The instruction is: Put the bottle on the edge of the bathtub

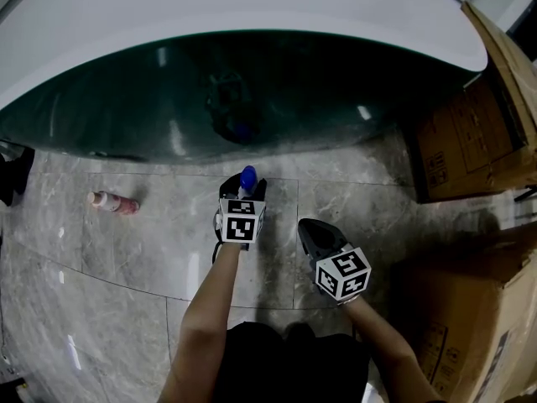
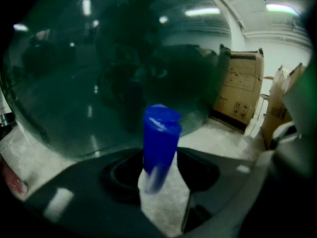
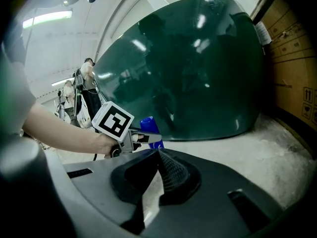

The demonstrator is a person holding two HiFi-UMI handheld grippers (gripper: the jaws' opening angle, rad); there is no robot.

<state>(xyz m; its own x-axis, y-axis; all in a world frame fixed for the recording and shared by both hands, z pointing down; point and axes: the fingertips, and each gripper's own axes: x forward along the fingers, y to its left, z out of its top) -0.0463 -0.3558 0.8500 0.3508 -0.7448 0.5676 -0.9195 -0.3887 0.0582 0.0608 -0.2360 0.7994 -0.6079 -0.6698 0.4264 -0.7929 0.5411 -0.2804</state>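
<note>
A blue bottle [image 1: 247,177] stands upright on the marble floor close to the dark green bathtub wall [image 1: 294,82], under its white rim [image 1: 252,7]. My left gripper [image 1: 243,189] reaches around the bottle [image 2: 159,143] with its jaws wide, and floor shows between the bottle and the right jaw, so the left gripper [image 2: 161,166] is open. My right gripper [image 1: 309,229] hovers to the right and nearer to me, its fingertips together on nothing. The right gripper view shows the right gripper [image 3: 159,155] low, with the left one and the bottle [image 3: 150,125] beyond it.
A pink bottle [image 1: 113,201] lies on the floor to the left. Cardboard boxes [image 1: 470,133] stand at the right by the tub's end, and another box [image 1: 470,309] is nearer on the right. The tub wall [image 2: 74,83] curves out over the floor.
</note>
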